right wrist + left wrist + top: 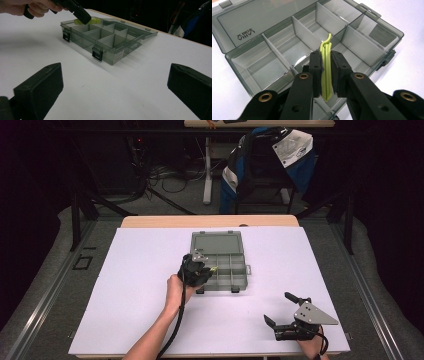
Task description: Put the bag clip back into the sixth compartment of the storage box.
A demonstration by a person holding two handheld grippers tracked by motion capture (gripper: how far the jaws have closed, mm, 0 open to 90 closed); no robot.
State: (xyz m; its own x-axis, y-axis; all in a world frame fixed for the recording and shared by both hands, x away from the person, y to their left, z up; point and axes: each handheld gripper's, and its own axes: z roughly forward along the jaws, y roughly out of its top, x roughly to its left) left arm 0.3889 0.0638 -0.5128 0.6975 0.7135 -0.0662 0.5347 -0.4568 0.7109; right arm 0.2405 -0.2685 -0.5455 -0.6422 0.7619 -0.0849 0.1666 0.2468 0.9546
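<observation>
A grey see-through compartment box point(235, 285) point(242, 63) point(112, 56) lies open at the table's middle, lid point(217, 243) flat behind it. My left gripper point(206, 271) point(326, 65) hovers over the box's near left compartments, shut on a thin yellow-green plastic strip point(326, 72) point(77, 22) that stands on edge between the pads. At the table's front right my right gripper point(281, 307) point(113, 82) rests open with nothing between its wide-set jaws, facing the box from a distance.
The white table sheet point(140, 285) spreads around the box, with bare room on the left and in front. Beyond the far edge stands a chair draped with a blue and white jacket point(270, 155), and cables lie on the floor point(165, 177).
</observation>
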